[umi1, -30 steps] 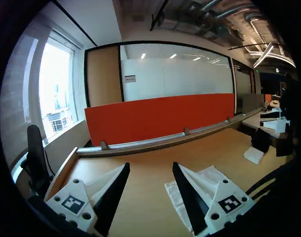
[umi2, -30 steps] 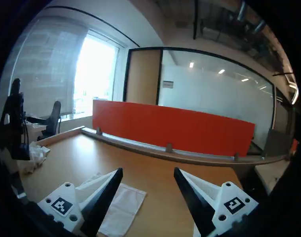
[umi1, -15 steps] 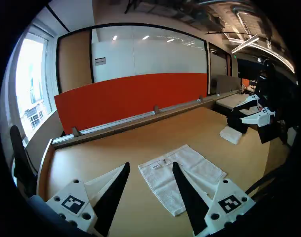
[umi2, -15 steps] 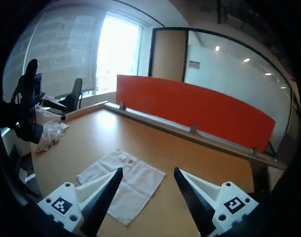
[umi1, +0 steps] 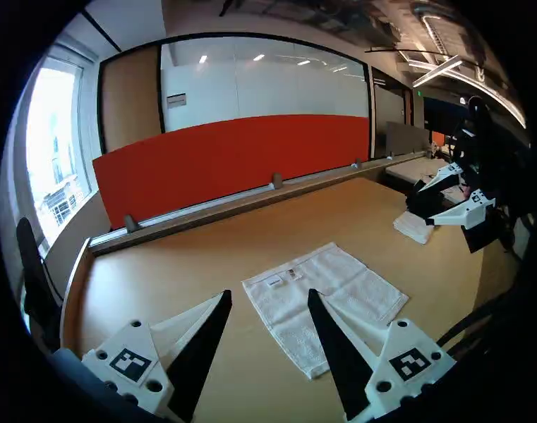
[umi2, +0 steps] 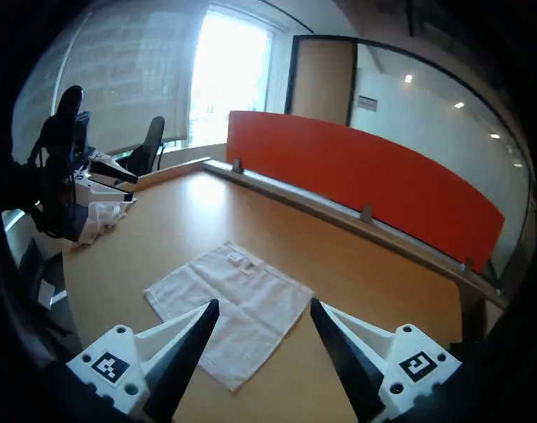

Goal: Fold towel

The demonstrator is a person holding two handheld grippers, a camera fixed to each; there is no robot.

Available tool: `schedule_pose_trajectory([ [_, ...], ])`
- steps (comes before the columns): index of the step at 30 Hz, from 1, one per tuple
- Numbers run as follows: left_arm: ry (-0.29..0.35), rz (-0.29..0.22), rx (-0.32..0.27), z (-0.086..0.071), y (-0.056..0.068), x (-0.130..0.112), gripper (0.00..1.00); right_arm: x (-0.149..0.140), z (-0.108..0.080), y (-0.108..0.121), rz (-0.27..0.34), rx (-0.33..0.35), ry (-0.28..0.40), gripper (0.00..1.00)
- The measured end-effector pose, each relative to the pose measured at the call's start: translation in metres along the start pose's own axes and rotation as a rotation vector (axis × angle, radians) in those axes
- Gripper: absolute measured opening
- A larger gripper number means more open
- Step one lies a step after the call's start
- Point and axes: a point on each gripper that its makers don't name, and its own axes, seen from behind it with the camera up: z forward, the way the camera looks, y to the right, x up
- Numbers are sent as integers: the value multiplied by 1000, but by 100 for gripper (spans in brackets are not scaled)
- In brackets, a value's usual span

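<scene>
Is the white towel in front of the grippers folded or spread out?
Spread out. The white towel lies flat on the wooden desk, all four corners showing, no fold visible.

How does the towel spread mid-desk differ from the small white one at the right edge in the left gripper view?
The spread towel lies opened out flat, tags showing; the folded towel is a compact, thicker block. The spread towel covers far more desk than the folded towel. The spread towel sits mid-desk; the folded towel lies near the desk's edge. Both are white and rest on the wooden desk.
</scene>
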Motion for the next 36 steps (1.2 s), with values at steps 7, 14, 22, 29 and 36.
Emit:
schedule_pose_trajectory([
  [7, -48, 9, -23, 12, 13, -28, 79, -25, 13, -8, -4, 17, -35, 100],
  [14, -98, 19, -46, 25, 23, -57, 79, -53, 26, -12, 1, 22, -75, 100],
  [22, -153, 34, -66, 39, 33, -90, 79, -86, 39, -18, -3, 34, -123, 100],
  [29, -200, 48, -77, 53, 40, -118, 80, -113, 48, -25, -6, 50, -170, 100],
  [36, -249, 66, -105, 64, 49, -144, 79, -135, 56, -35, 1, 73, -212, 100],
])
